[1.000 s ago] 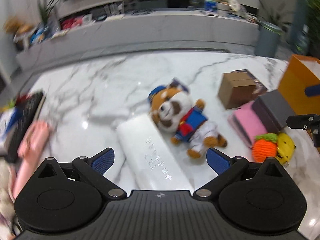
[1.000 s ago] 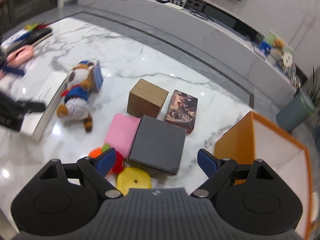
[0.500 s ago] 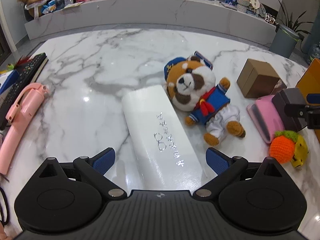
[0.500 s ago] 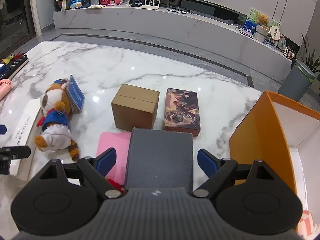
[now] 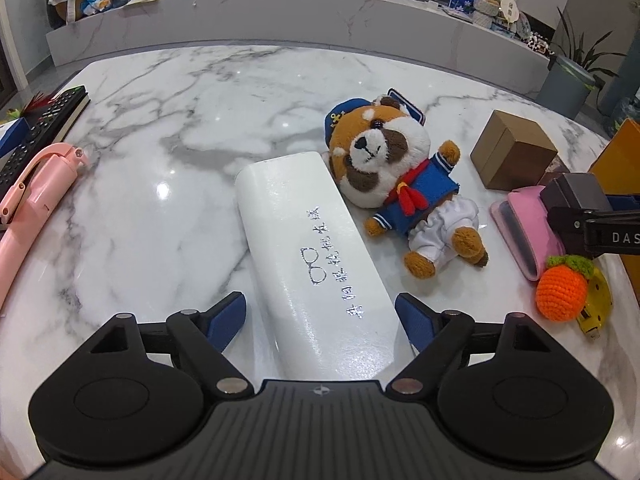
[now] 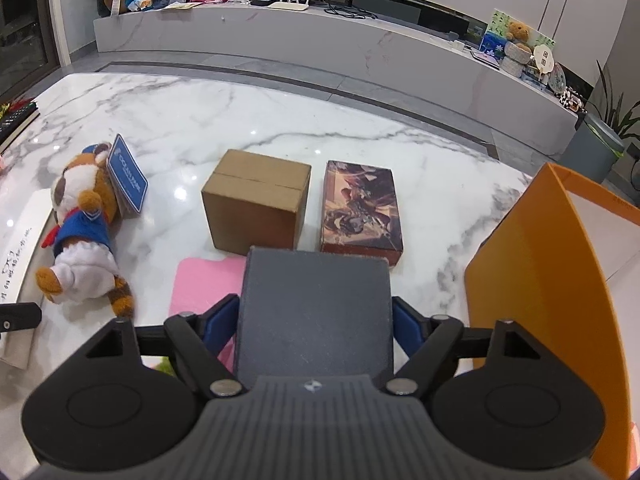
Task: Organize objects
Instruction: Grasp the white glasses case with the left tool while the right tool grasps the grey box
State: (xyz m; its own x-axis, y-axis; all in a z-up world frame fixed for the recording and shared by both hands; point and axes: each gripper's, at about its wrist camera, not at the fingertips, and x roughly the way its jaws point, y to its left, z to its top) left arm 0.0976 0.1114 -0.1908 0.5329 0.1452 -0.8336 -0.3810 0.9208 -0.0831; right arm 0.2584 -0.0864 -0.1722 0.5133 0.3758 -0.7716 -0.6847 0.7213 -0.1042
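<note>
Blue fingers (image 6: 219,322) of the right gripper (image 6: 314,326) are closing right beside the sides of the grey box (image 6: 314,304), which is lying partly on the pink case (image 6: 204,280), and I cannot tell if they are pressing it yet. Left gripper (image 5: 320,318) is closing around the white case (image 5: 308,256) without touching it. Farther back, the brown box (image 6: 256,200) is sitting shut, and the orange box (image 6: 536,264) is standing open with its inside hidden.

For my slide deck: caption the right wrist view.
Right gripper closing around a grey box on the marble table, orange bin alongside.
</note>
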